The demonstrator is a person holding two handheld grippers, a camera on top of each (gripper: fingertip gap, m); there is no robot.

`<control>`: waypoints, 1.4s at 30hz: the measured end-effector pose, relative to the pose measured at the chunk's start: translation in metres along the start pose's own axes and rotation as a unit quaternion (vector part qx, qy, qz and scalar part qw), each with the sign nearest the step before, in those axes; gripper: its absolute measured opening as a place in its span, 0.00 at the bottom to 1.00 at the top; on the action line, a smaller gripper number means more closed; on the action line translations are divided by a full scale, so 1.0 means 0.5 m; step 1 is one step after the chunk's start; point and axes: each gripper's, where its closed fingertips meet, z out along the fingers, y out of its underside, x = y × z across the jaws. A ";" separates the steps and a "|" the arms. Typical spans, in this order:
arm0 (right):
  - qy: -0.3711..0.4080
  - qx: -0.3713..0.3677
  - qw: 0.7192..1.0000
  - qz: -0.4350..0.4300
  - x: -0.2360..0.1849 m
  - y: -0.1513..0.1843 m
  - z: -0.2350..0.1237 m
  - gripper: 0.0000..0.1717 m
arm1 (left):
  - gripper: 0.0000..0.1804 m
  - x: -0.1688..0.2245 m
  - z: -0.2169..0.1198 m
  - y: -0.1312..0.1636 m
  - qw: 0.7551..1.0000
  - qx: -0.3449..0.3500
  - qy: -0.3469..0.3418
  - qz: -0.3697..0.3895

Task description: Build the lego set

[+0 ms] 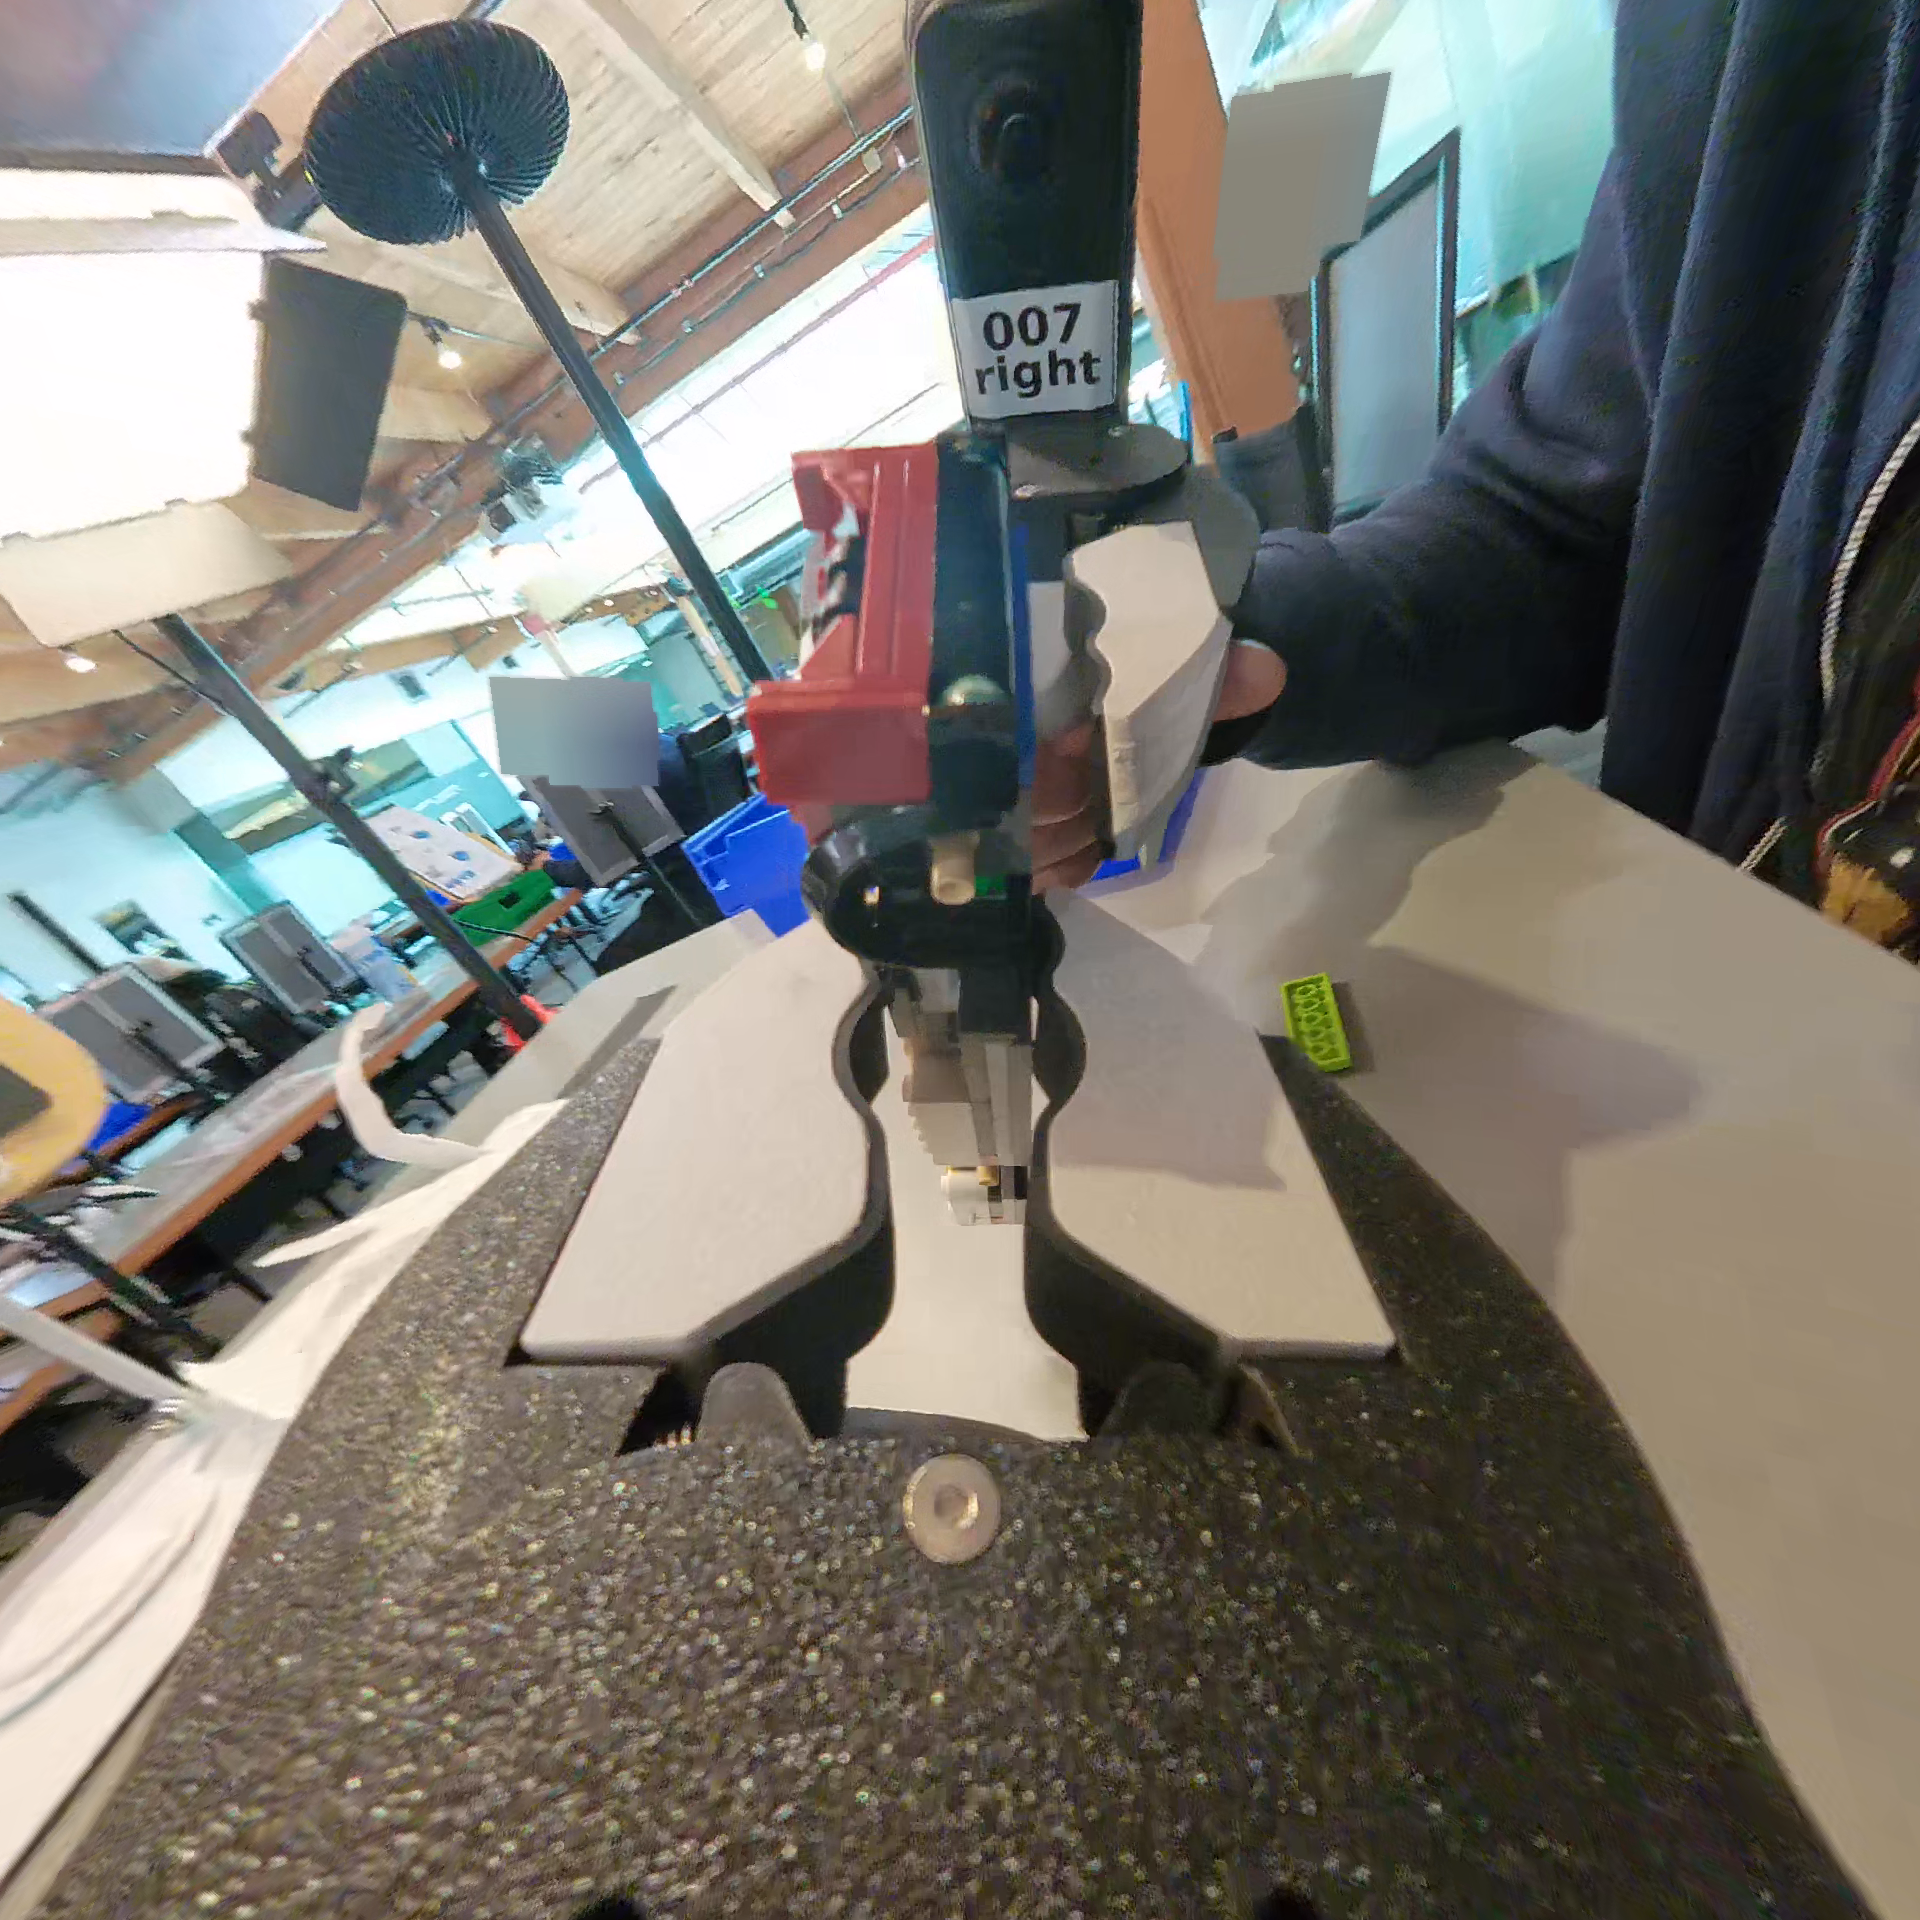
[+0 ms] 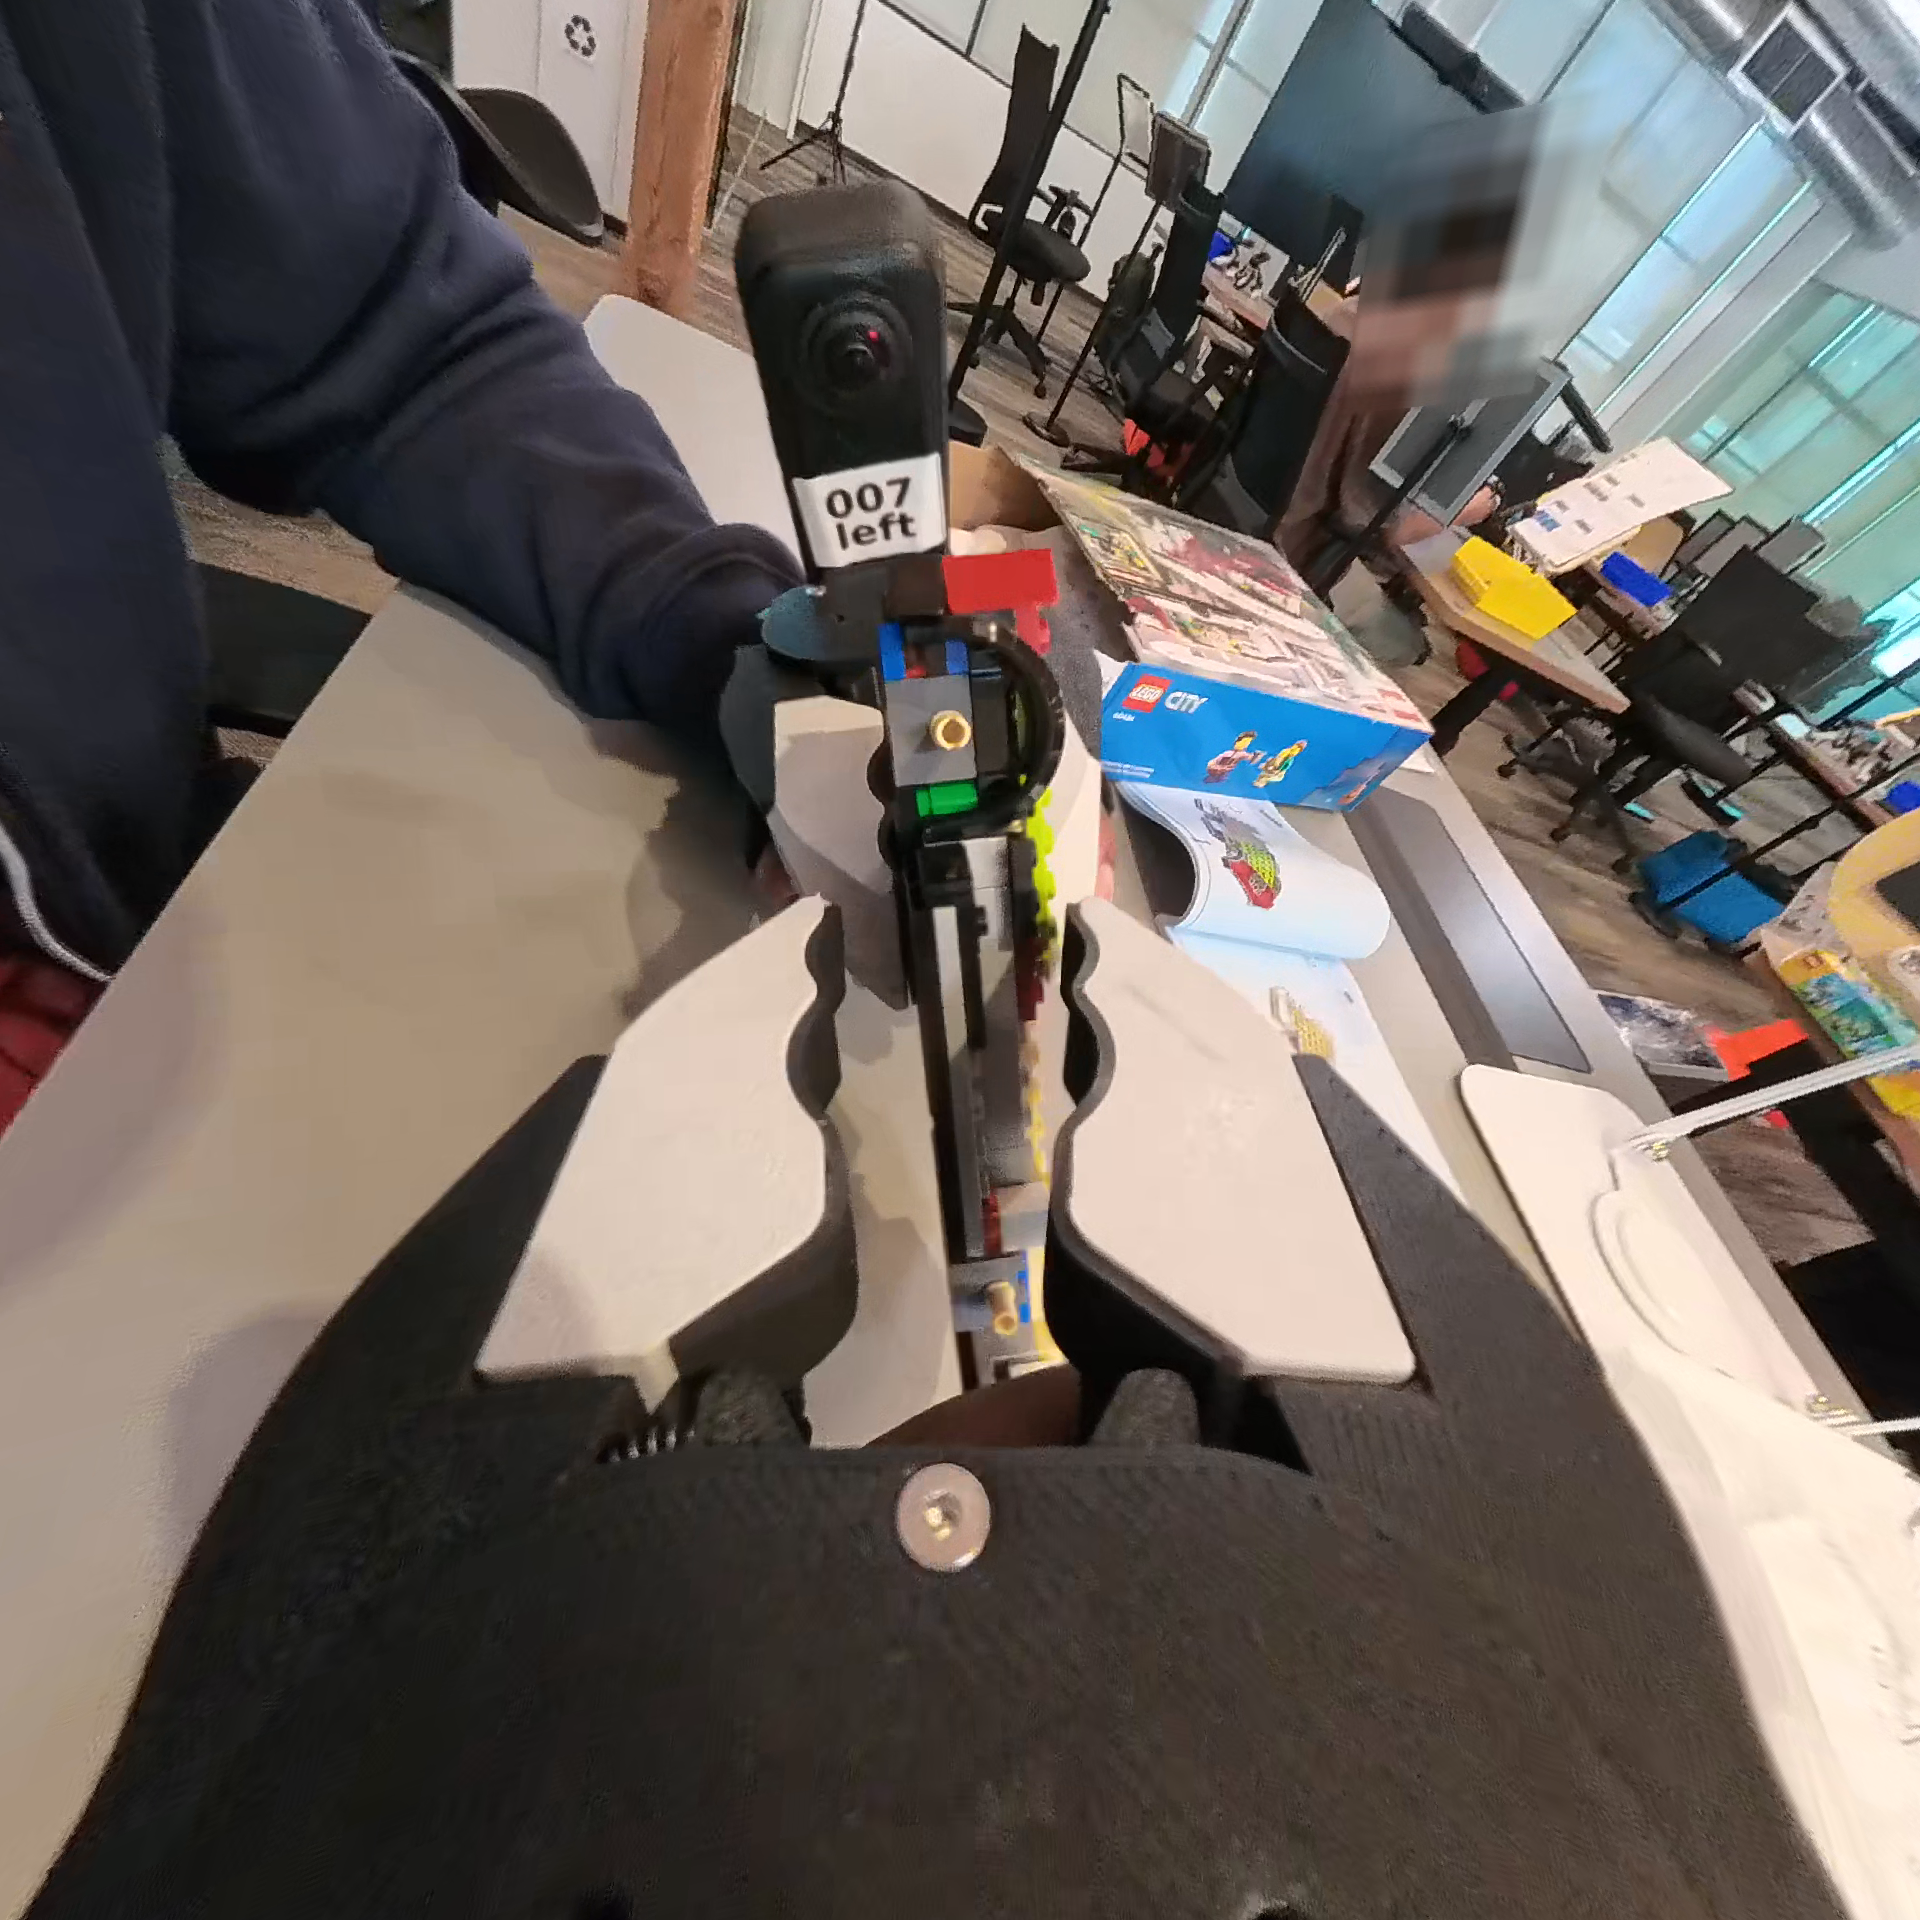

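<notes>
Both grippers meet on one brick-built model point(image 2: 966, 935), a long, flat assembly of black, grey, red and lime studded pieces held edge-up above the grey table point(image 2: 364, 935), probably so each side steadies it. The left gripper point(image 1: 961, 1029) pinches its near end; the right gripper point(image 2: 951, 1039) brackets the model, pad contact unclear. A loose lime plate point(image 1: 1320, 1021) lies just right

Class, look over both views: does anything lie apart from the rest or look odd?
One lime-green brick lies alone on the grey table, apart from the brick model between both grippers' jaws. Nothing looks spilled or broken.
</notes>
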 end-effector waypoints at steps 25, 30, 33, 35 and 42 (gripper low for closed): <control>-0.001 -0.012 0.999 0.032 -0.016 -0.012 0.009 0.16 | 0.13 0.026 -0.003 -0.011 0.999 0.010 0.048 -0.002; 0.005 -0.018 0.999 -0.032 -0.032 -0.011 0.003 0.16 | 0.13 0.039 -0.001 -0.011 0.997 -0.004 0.055 0.045; 0.004 -0.020 0.998 -0.061 -0.040 -0.008 -0.001 0.16 | 0.13 0.046 0.001 -0.010 0.996 -0.014 0.060 0.068; 0.004 -0.020 0.997 -0.068 -0.042 -0.007 -0.002 0.16 | 0.13 0.048 0.001 -0.009 0.995 -0.018 0.061 0.079; -0.001 -0.011 0.997 -0.075 -0.047 -0.004 -0.006 0.16 | 0.14 0.051 0.002 -0.007 0.993 -0.030 0.068 0.096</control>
